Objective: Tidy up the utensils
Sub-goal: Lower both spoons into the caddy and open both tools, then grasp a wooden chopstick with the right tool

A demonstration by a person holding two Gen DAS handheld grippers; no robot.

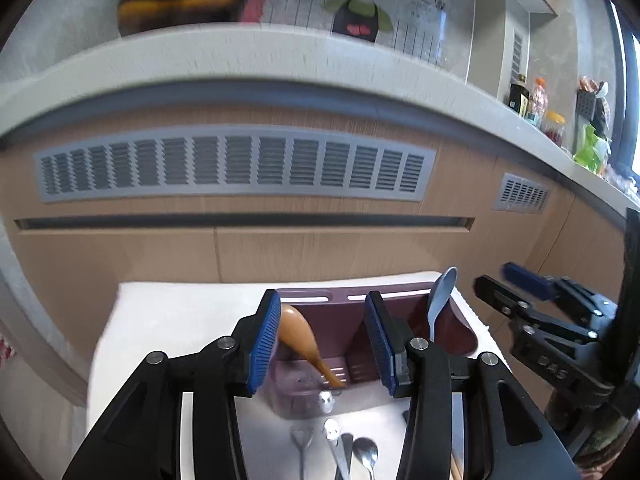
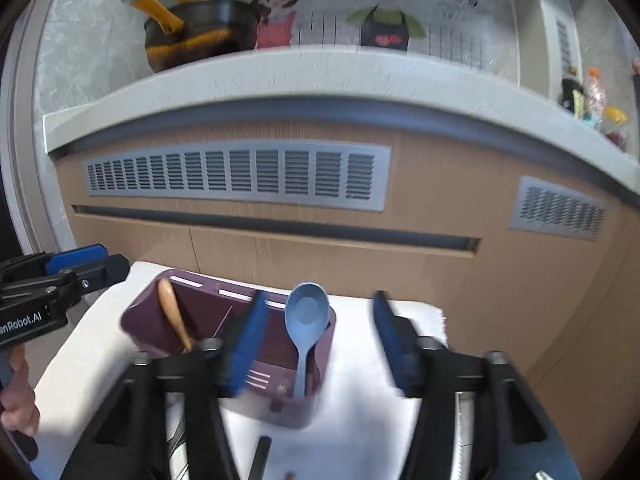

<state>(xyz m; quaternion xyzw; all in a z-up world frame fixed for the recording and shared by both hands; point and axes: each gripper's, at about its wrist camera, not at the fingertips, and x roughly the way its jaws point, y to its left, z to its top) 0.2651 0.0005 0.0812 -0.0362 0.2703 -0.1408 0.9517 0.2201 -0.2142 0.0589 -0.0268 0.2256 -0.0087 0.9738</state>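
Observation:
A purple utensil holder (image 1: 352, 320) (image 2: 208, 312) stands on a white cloth. A brown wooden spoon (image 1: 304, 340) (image 2: 172, 312) leans in its left part. A light blue spoon (image 1: 440, 300) (image 2: 306, 320) stands in its right part, bowl up. My left gripper (image 1: 320, 340) is open and empty just above the holder. My right gripper (image 2: 316, 340) is open and empty over the holder's right end, and it also shows in the left wrist view (image 1: 516, 292). Metal utensils (image 1: 344, 448) lie on the cloth in front of the holder.
The white cloth (image 1: 180, 320) (image 2: 360, 400) covers a small table before a wooden cabinet with grey vents (image 1: 236, 168). A black and yellow pot (image 2: 200, 28) sits on the counter above. Bottles (image 1: 528, 100) stand at the counter's right.

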